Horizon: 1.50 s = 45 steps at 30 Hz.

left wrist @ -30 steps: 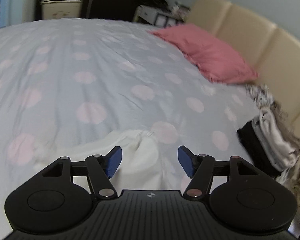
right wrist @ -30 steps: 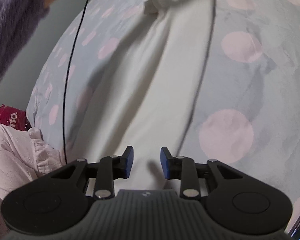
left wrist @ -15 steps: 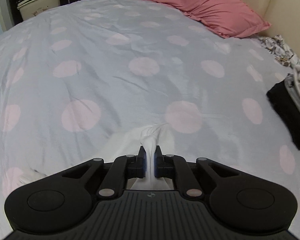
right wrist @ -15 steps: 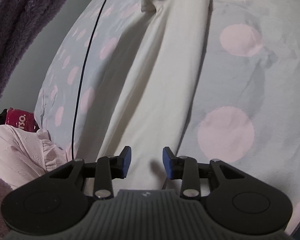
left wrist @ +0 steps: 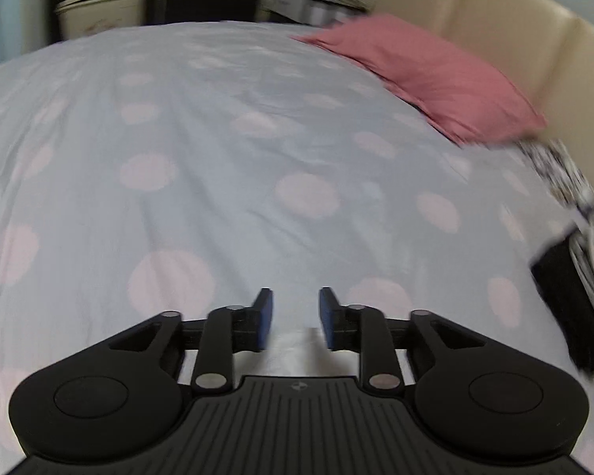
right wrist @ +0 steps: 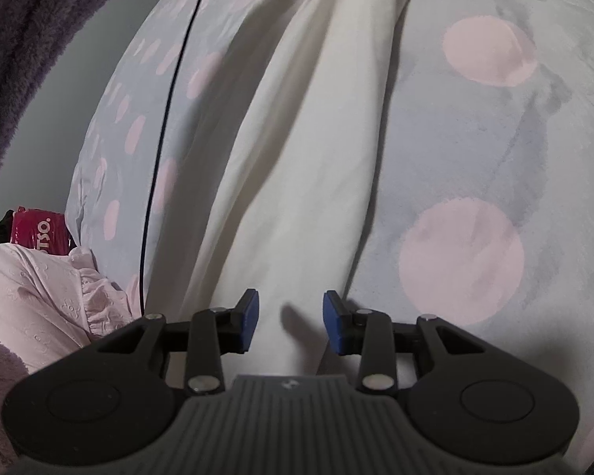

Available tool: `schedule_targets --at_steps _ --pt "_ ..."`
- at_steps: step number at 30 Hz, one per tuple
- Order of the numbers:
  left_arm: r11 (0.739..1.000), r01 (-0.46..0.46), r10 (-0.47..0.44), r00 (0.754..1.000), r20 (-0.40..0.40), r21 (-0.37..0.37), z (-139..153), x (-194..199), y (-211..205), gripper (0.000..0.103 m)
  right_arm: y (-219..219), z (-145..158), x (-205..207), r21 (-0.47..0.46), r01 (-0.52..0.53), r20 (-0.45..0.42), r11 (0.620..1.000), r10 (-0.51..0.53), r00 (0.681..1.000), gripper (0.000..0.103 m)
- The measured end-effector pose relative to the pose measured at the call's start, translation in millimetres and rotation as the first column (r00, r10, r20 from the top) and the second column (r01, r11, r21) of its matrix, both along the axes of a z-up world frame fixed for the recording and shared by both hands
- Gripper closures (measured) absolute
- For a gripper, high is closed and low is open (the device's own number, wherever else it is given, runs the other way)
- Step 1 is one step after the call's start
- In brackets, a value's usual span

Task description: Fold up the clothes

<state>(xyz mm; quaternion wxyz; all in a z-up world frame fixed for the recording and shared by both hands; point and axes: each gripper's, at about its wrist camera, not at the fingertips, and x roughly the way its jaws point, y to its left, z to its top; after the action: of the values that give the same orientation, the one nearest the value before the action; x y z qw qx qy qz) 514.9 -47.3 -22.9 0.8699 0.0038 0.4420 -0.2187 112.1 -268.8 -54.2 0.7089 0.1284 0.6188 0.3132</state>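
The white garment (right wrist: 297,158) runs past the top edge, and the blurred dark clothes pile (left wrist: 574,297) is perhaps folded

Only one piece of lettering can be read — white letters "TSO." on a red package (right wrist: 39,231), seen turned sideways, its beginning hidden.

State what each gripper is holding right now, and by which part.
Nothing is held. The left gripper is open above the dotted bedsheet; the right gripper is open over the long cream-white garment, with a gap between its fingers.
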Motion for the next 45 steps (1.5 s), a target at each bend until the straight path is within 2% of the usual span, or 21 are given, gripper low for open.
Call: schedule_targets --at_steps 3,5,8,10,11,12,14,17,19,25,27,29,33,35,36,37,38,42,45 --pt "0.99 0.128 -0.125 0.991 -0.048 0.059 0.7 -0.8 -21.2 0.064 -0.6 -3.3 -0.1 -0.006 0.003 -0.012 1.0 -0.003 1.0 0.06" --pt "0.976 0.179 -0.173 0.983 -0.059 0.122 -5.9 -3.8 -35.9 0.064 -1.7 -3.7 -0.8 -0.007 0.004 -0.015 1.0 -0.004 1.0 0.06" --pt "0.96 0.206 -0.196 0.978 -0.067 0.19 -17.4 -5.4 -52.3 0.064 -0.3 -1.5 -2.7 0.003 -0.001 -0.011 1.0 0.001 1.0 0.06" --pt "0.95 0.216 -0.205 0.976 -0.068 0.226 -24.7 -11.5 -58.3 0.082 0.5 -0.2 -3.8 0.009 -0.005 -0.01 1.0 0.005 1.0 0.06" --pt "0.942 0.234 -0.226 0.972 -0.064 0.24 -27.0 -13.5 -60.9 0.102 0.4 0.3 -4.1 0.013 -0.007 -0.009 1.0 0.007 1.0 0.06" --pt "0.941 0.23 -0.224 0.973 -0.054 0.248 -28.4 -13.1 -62.8 0.103 0.3 0.7 -4.2 0.017 -0.008 -0.009 1.0 0.009 1.0 0.06" --pt "0.95 0.202 -0.201 0.979 -0.027 0.239 -28.9 -10.9 -64.2 0.103 -0.5 0.9 -3.5 0.02 -0.011 -0.011 1.0 0.011 1.0 0.06" --pt "0.985 0.114 -0.118 0.993 0.028 0.128 -23.5 -3.8 -60.6 0.103 -2.6 1.4 -2.3 0.022 -0.013 -0.013 1.0 0.014 1.0 0.06" --pt "0.99 0.091 -0.094 0.995 0.029 0.107 -23.0 1.5 -63.6 0.103 -3.3 2.0 -2.0 0.024 -0.013 -0.013 1.0 0.014 1.0 0.06" --pt "0.96 0.16 -0.16 0.987 -0.018 0.232 -17.9 1.6 -77.6 0.102 -4.7 3.9 -2.1 0.039 -0.006 -0.012 0.999 0.006 1.0 0.057" --pt "0.947 0.186 -0.184 0.982 -0.029 0.261 -16.8 -1.2 -78.4 0.086 -3.3 4.5 -2.7 0.044 -0.007 -0.01 0.999 0.007 1.0 0.056" --pt "0.932 0.207 -0.208 0.978 -0.026 0.297 -17.3 -5.4 -80.0 0.079 -2.5 4.2 -3.2 0.044 -0.007 -0.011 0.999 0.008 1.0 0.056" --pt "0.904 0.244 -0.241 0.969 -0.052 0.352 -25.1 -10.2 -84.2 0.074 -2.6 5.0 -4.4 0.043 -0.006 -0.012 0.999 0.006 1.0 0.056" --pt "0.888 0.239 -0.239 0.97 -0.051 0.392 -31.9 -11.9 -87.0 0.075 -2.1 6.1 -5.1 0.046 -0.009 -0.008 0.999 0.009 1.0 0.056" --pt "0.885 0.236 -0.234 0.971 -0.054 0.402 -35.5 -10.6 -87.3 0.089 -2.5 6.3 -5.2 0.046 -0.01 -0.008 0.999 0.01 1.0 0.056" --pt "0.886 0.231 -0.231 0.972 -0.051 0.401 -37.8 -10.6 -87.6 0.1 -3.1 6.3 -5.2 0.047 -0.011 -0.007 0.999 0.011 1.0 0.056" --pt "0.891 0.226 -0.228 0.973 -0.044 0.394 -39.4 -9.9 -87.0 0.103 -3.6 6.2 -4.9 0.046 -0.012 -0.007 0.999 0.013 1.0 0.056" --pt "0.93 0.18 -0.2 0.979 0.03 0.32 -32.9 -8.5 -83.6 0.103 -5.1 3.8 -4.0 0.031 -0.009 -0.014 0.999 0.01 1.0 0.056" --pt "0.949 0.15 -0.164 0.986 0.027 0.278 -33.7 -2.7 -84.2 0.103 -5.2 1.0 -2.8 0.012 -0.008 -0.019 1.0 0.008 1.0 0.056"
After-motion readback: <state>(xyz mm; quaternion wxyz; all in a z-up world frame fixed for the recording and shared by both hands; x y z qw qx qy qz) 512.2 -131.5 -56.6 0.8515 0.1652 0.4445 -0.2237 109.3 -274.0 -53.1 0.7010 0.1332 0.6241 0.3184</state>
